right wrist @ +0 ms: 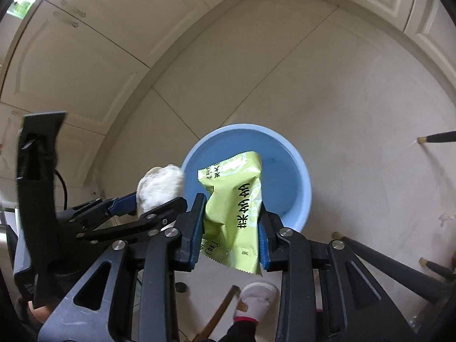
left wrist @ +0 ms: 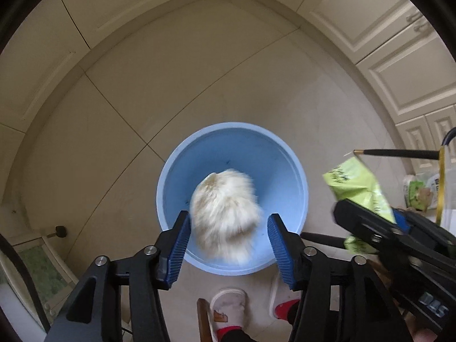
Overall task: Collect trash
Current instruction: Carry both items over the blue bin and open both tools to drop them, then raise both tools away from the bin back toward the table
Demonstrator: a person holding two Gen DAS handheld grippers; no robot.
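While both grippers point steeply down over the tiled floor [left wrist: 199, 79], a round blue basin [left wrist: 285, 171] sits below them, near the corner of cream cabinet doors [left wrist: 399, 65]. Left gripper [left wrist: 228, 245]: jaws parted, blue pads clear on both sides of a fluffy white-and-tan wad [left wrist: 225, 213], which appears blurred between them over the basin's inside; the pads do not press on it. In the right wrist view the same wad [right wrist: 159, 191] shows just beside the basin's [right wrist: 296, 176] left rim, at the left gripper's [right wrist: 142, 211] tips. Right gripper [right wrist: 232, 228]: jaws clenched on a green snack wrapper [right wrist: 236, 208] with black print, pads squeezing its crumpled middle; the wrapper's upper end hangs over the basin. From the left wrist view that wrapper [left wrist: 356, 188] is to the right of the basin. White slippers [left wrist: 228, 310] on the person's feet stand just beside the basin's near edge.
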